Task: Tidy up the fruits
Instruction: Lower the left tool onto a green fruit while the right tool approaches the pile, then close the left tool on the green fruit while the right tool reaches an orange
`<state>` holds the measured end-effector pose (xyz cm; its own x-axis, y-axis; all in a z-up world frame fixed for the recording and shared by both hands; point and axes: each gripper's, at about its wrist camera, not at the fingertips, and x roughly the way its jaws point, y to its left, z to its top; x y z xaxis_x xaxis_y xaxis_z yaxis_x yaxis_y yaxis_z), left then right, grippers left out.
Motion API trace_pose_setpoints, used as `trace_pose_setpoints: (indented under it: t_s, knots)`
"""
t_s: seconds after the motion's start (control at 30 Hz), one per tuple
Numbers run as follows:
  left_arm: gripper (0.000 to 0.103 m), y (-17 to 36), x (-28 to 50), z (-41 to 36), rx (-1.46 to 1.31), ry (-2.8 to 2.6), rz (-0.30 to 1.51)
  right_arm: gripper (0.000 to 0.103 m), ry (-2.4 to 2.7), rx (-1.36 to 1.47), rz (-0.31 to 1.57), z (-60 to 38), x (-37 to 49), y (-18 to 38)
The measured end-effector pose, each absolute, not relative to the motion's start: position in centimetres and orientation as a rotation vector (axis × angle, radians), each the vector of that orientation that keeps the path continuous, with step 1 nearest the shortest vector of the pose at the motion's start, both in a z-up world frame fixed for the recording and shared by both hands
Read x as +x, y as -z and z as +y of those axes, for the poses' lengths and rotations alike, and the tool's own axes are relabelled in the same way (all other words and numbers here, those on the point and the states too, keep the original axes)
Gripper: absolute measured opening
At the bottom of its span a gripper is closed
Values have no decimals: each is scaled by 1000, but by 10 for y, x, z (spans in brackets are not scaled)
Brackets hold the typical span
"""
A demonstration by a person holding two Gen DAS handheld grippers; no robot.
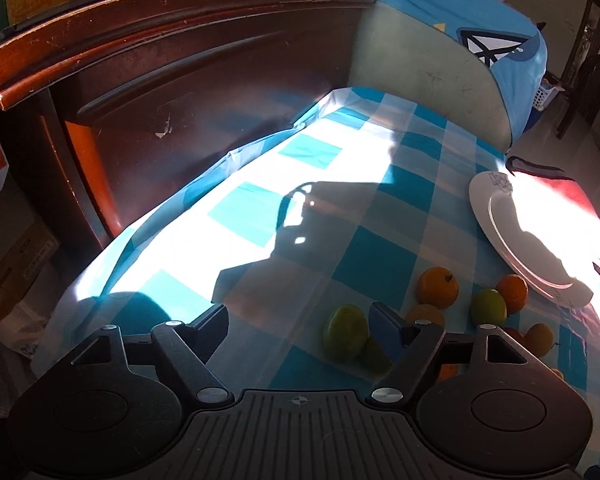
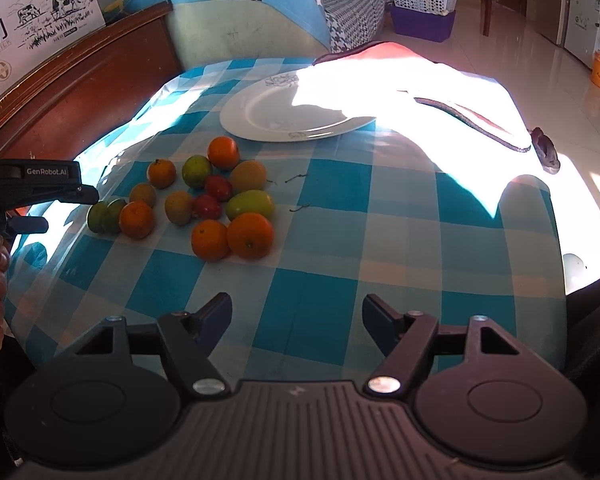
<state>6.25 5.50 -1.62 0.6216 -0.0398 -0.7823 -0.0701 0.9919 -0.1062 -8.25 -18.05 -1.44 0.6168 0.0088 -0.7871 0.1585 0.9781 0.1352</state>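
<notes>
A pile of fruit lies on the blue-and-white checked tablecloth (image 2: pixel 332 280): oranges (image 2: pixel 250 235), green fruits (image 2: pixel 250 205), small red ones (image 2: pixel 207 206) and brownish ones (image 2: pixel 179 207). An empty white plate (image 2: pixel 284 114) sits just beyond the pile. My right gripper (image 2: pixel 297 322) is open and empty, above the cloth in front of the pile. My left gripper (image 1: pixel 299 326) is open and empty; its right finger is close to a green fruit (image 1: pixel 346 332). The left gripper also shows in the right wrist view (image 2: pixel 66 198) at the pile's left edge. Oranges (image 1: pixel 438 287) and the plate (image 1: pixel 512 232) lie to its right.
A dark wooden headboard (image 1: pixel 180 80) runs along the table's far left side. A blue cushion (image 2: pixel 252 12) stands behind the table. A red-and-white cloth (image 2: pixel 440 84) covers the table's far right. Cardboard boxes (image 1: pixel 16 264) sit on the floor at left.
</notes>
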Motion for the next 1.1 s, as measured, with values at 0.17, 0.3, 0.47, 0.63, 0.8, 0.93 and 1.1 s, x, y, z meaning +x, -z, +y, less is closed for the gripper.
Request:
trace_pose_setpoints:
  t_s: [0.17,0.3,0.47,0.63,0.8,0.93,1.1]
  knots:
    - [62,25,66,57,-226,3,909,73,106,187,924,-178,-79,22]
    - [41,29,64,55,-267,38,895,70,125,183,916,-177,-73,24]
    - [25,31,62,56,-338,86,913,60,119,187,899,-178,-68,22]
    - [24,33,58,62,-392,116,922,53,119,209,882,-180,-61,22]
    - [24,33,53,57,-370,151,917,49,114,213,862,-179,-53,23]
    - [24,34,50,51,-363,186,914,46,103,220,852,-178,-51,24]
    - [24,36,48,47,-368,212,911,45,101,214,840,-178,-49,25]
